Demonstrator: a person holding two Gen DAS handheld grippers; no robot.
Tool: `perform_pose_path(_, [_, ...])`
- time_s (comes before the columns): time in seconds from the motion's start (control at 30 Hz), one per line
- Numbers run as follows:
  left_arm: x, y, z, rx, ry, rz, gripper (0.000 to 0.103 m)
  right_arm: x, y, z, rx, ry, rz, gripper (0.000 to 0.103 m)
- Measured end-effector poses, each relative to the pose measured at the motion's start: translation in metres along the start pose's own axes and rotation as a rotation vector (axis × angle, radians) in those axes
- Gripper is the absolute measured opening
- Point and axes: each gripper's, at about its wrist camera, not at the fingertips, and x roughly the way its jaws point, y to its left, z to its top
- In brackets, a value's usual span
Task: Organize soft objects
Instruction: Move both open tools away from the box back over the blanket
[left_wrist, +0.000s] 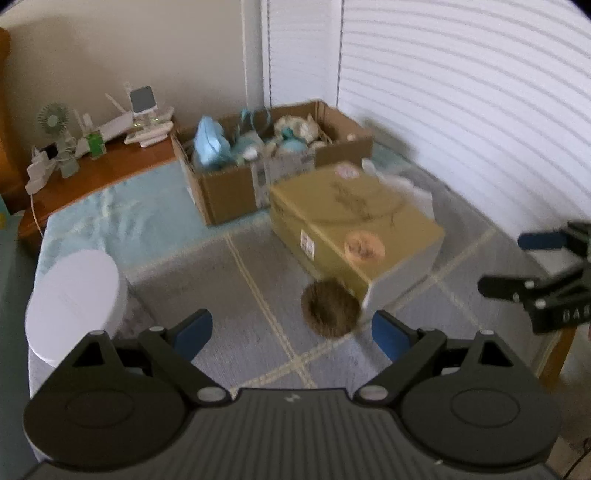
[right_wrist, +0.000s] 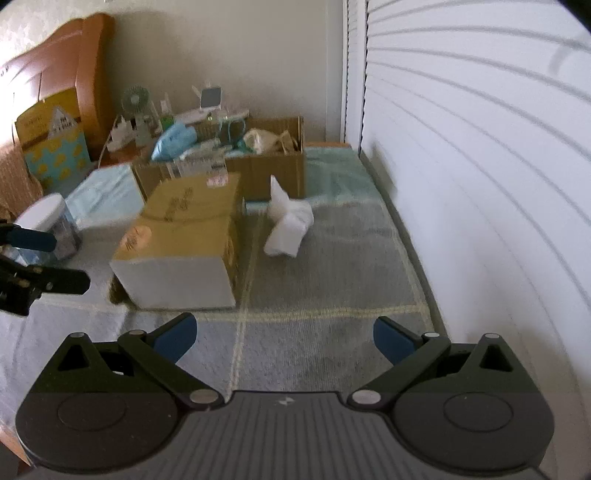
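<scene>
A round brown fuzzy object (left_wrist: 330, 308) lies on the grey checked bed cover, touching the near corner of a closed yellow carton (left_wrist: 354, 225). My left gripper (left_wrist: 291, 332) hangs open just short of it, nothing between its blue pads. A crumpled white soft bundle (right_wrist: 288, 225) lies on the cover to the right of the yellow carton (right_wrist: 184, 236). My right gripper (right_wrist: 284, 338) is open and empty, well short of the bundle. An open cardboard box (left_wrist: 221, 192) at the back holds several soft toys. Each gripper shows in the other's view: right gripper (left_wrist: 517, 264), left gripper (right_wrist: 55, 260).
A white-lidded jar (left_wrist: 74, 295) stands at the left on the cover. A wooden bedside shelf (left_wrist: 110, 166) carries a small fan and gadgets. White slatted blinds (right_wrist: 480, 147) run along the right side. A folded pale blue blanket (right_wrist: 107, 195) lies beside the cartons.
</scene>
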Motion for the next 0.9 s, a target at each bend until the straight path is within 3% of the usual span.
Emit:
perform_pose_path(0.2, [0.012, -0.001, -0.010, 0.034, 0.022, -0.050, 0.090, 0.013, 0.003, -0.006, -0.021, 0.040, 0.009, 0.103])
perform_pose_path(0.57, [0.029, -0.001, -0.004, 0.154, 0.005, -0.151, 0.074, 0.025, 0.015, -0.012, -0.089, 0.037, 0.097, 0.103])
perform_pose_path(0.63, [0.034, 0.000, -0.004, 0.168, 0.005, -0.166, 0.063, 0.028, 0.019, -0.013, -0.109, 0.049, 0.100, 0.103])
perform_pose_path(0.9, [0.046, 0.004, -0.003, 0.196, 0.006, -0.226, 0.056, 0.031, 0.022, -0.019, -0.148, 0.060, 0.064, 0.103])
